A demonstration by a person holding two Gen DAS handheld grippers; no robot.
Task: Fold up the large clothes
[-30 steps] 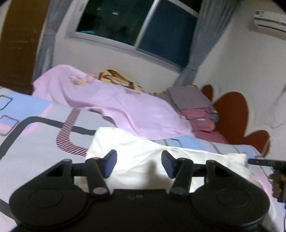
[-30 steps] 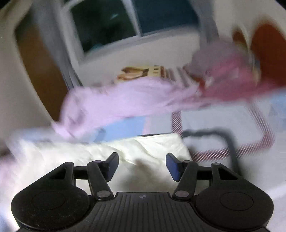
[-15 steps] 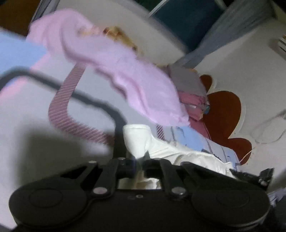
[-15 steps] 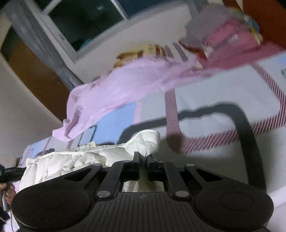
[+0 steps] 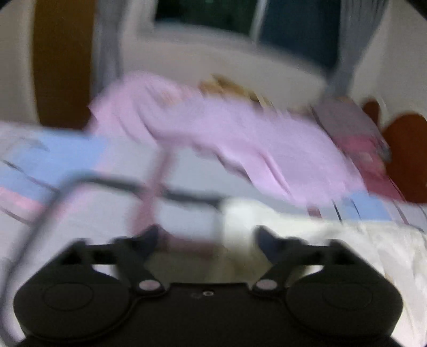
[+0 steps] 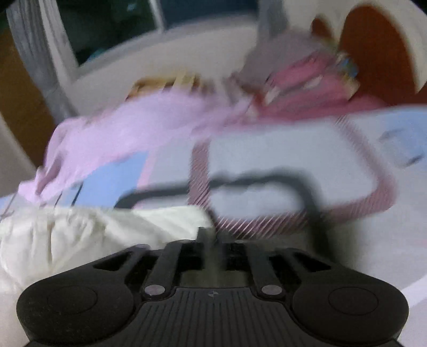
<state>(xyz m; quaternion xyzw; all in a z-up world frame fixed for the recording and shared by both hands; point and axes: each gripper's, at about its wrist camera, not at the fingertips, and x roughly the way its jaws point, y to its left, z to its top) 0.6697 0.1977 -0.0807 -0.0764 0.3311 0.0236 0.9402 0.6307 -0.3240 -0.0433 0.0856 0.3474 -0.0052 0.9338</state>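
A cream white quilted garment (image 5: 333, 240) lies on the patterned bed sheet (image 5: 80, 208). Both views are blurred by motion. My left gripper (image 5: 208, 235) is open, its fingers spread over the garment's left end with nothing between them. In the right wrist view the same garment (image 6: 80, 235) lies to the left. My right gripper (image 6: 210, 235) is shut, its fingers pressed together at the garment's right edge; the blur hides whether cloth is pinched between them.
A lilac cloth (image 5: 240, 138) is spread across the bed behind the garment. A stack of folded pink and grey clothes (image 6: 301, 77) stands by the red-brown headboard (image 6: 373, 53). A window (image 5: 240, 16) and curtains are behind the bed.
My left gripper has opened and let go of the garment's end, which it held half a second ago. My right gripper stays shut and sits lower, close to the bed.
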